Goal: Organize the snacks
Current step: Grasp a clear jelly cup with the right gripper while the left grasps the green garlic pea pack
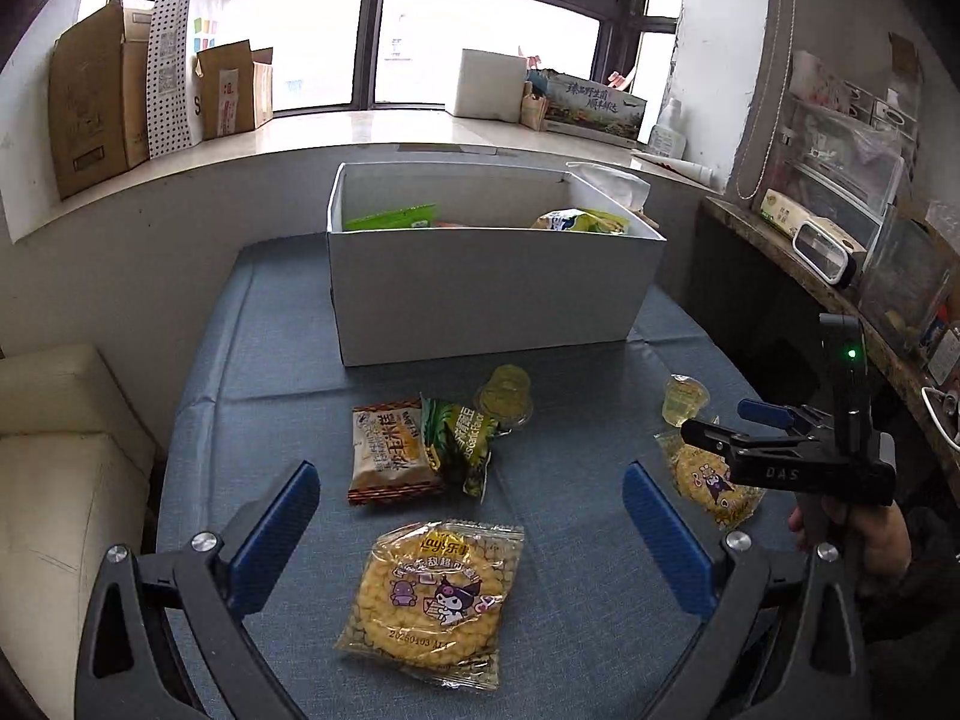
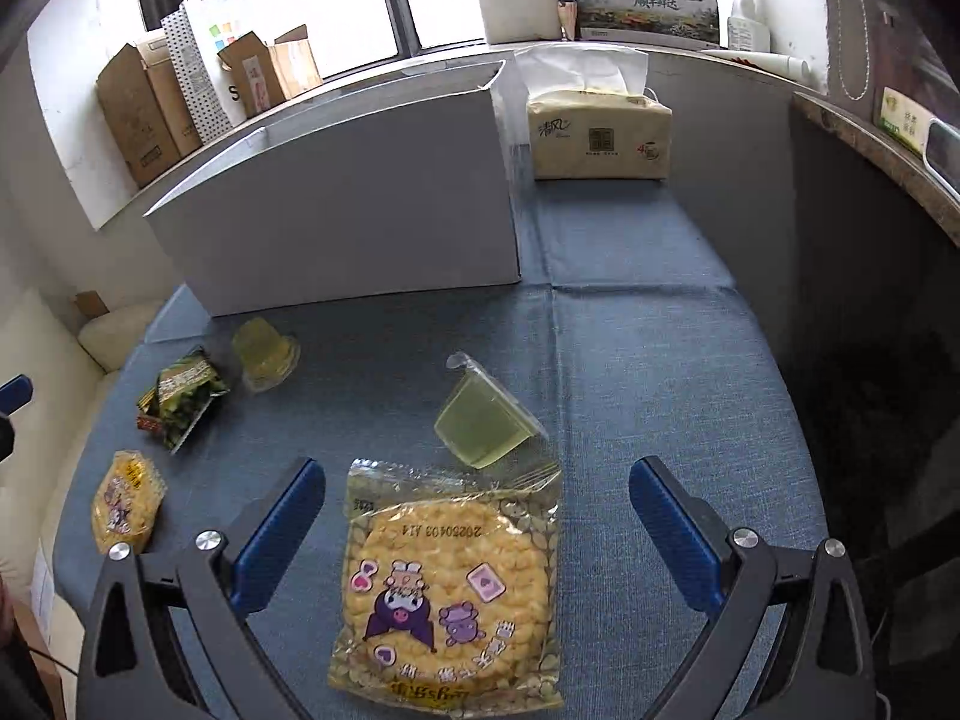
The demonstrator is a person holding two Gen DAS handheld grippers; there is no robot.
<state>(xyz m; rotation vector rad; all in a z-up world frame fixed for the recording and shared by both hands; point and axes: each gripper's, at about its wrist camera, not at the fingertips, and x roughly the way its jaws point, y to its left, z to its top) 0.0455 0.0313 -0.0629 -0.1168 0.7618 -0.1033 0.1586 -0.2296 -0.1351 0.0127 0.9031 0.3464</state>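
On the blue cloth, a yellow corn-cracker pack (image 1: 435,600) lies between the wide-apart fingers of my open left gripper (image 1: 471,516). Beyond it lie an orange biscuit pack (image 1: 390,450), a green pea bag (image 1: 459,441) and a jelly cup (image 1: 505,396). A white box (image 1: 492,294) behind them holds several snacks. My right gripper (image 2: 477,519) is open over a second corn-cracker pack (image 2: 450,588), with a green jelly cup (image 2: 483,420) just past it. The left wrist view shows that right gripper (image 1: 720,429) above the same pack (image 1: 711,483), held by a hand.
A tissue pack (image 2: 600,132) stands right of the white box (image 2: 336,210). A cream seat (image 1: 66,480) borders the table's left side. Cardboard boxes (image 1: 96,102) and bags line the windowsill. A cluttered shelf (image 1: 852,228) runs along the right.
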